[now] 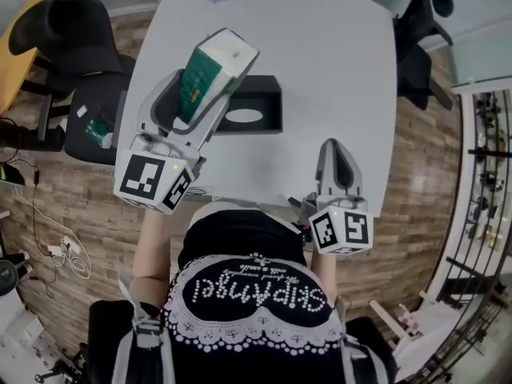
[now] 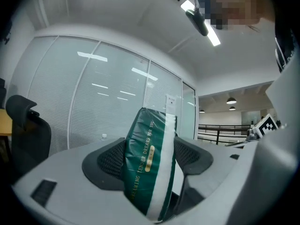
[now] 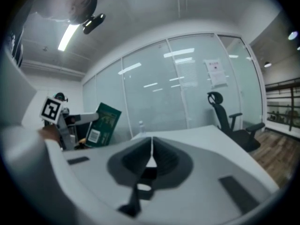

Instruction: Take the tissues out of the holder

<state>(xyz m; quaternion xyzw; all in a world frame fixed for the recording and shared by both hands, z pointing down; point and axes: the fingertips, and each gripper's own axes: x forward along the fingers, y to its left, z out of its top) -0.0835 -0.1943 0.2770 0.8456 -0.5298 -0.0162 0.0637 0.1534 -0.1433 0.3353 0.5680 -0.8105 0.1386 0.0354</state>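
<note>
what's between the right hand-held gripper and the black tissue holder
Nothing: in the head view only bare white table lies between the right hand-held gripper and the tissue holder.

Place: I'm looking down into an office.
Walls: glass partitions [image 3: 187, 88] are closing off the room, with a notice sheet [image 3: 216, 72] sticking to one pane.
Seating: black swivel chairs [image 1: 56, 26] are standing round the white table [image 1: 336, 70] (headrest and armrests showing on one).
Ceiling: strip lights [image 2: 214, 35] are glowing overhead.
Floor: wood-look planks [image 1: 416, 174] are showing, with cables [image 1: 72, 258] trailing across them.
</note>
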